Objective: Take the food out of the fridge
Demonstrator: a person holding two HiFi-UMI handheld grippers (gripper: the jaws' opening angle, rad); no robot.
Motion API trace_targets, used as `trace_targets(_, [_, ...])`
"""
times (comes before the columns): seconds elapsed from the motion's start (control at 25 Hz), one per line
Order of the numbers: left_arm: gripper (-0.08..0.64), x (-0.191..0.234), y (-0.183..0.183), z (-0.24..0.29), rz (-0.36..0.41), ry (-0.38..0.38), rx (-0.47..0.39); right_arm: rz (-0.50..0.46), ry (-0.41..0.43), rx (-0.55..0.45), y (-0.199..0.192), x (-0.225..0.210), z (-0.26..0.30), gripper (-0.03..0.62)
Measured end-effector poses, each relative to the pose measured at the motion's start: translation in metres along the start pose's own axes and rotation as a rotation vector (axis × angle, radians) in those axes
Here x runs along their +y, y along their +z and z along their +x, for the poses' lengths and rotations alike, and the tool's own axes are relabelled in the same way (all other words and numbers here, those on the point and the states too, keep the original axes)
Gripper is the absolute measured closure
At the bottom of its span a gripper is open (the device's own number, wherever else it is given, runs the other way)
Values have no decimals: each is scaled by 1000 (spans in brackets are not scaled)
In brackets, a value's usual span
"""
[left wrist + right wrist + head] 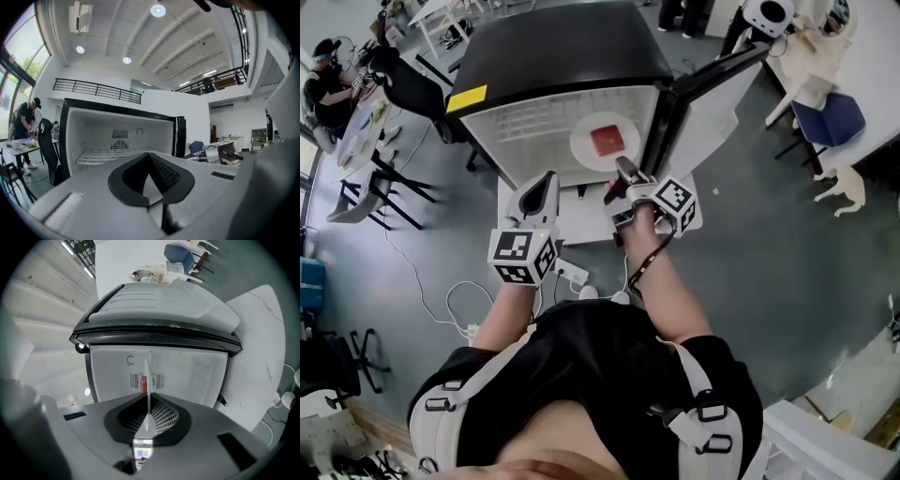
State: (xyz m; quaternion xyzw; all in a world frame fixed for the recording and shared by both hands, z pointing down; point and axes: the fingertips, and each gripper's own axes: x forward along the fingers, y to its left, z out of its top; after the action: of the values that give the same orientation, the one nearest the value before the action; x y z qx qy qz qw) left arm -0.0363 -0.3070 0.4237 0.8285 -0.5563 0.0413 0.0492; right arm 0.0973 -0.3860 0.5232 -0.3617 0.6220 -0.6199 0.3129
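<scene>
A small black fridge (553,56) stands open, its door (712,103) swung out to the right. A white plate (581,150) with a red piece of food (607,141) is held level at the fridge's open front. My right gripper (623,169) is shut on the plate's near rim. In the right gripper view the plate (147,390) shows edge-on between the jaws, with the food (144,384) behind it. My left gripper (546,178) hangs left of the plate, shut and with nothing in it. The left gripper (154,183) faces the fridge's bare wire shelf (103,154).
A white power strip (572,275) and cables (441,300) lie on the floor by my feet. Dark chairs (394,187) and a table with a person stand at the left. A blue chair (830,117) and a small white dog-shaped robot (844,187) are at the right.
</scene>
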Motion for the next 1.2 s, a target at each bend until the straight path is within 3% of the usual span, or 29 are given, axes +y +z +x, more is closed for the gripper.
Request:
trace_targets(0.32, [558,-7,-6,10,-11,-32,8,23,-11,3,-7,0,-48,572])
trace_targets(0.56, [558,-21,-12,21,-16,-83,22,-26,-27,-35,5,-5,-92,572])
trace_targets(1.2, [558,-85,-20,65,8,-256,44,-3,-52,-268,62,-16,-193,571])
